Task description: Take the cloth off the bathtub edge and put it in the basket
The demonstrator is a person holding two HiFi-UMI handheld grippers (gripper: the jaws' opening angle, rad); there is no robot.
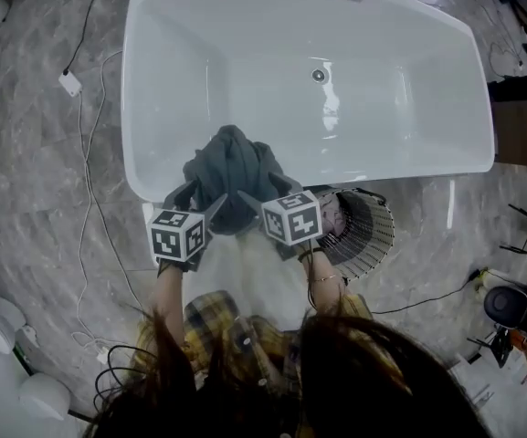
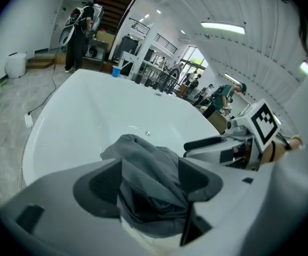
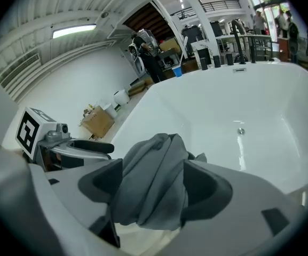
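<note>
Sitting in a heap on the near edge of the tub [image 1: 245,71] is the grey cloth [image 1: 231,173]. It is all bunched up, and some of it hangs over into the tub. The left claw [image 1: 201,203] and the right claw [image 1: 268,192] are side by side, and both point down at the cloth. Each claw is wide open with a lump of the cloth in the gap between its two jaws. The jaws are not squeezing it, so the cloth just rests on the edge. The wire basket [image 1: 368,231] lies on the floor beside the tub, just to the right of the right claw. No part of the cloth is in the basket.
</note>
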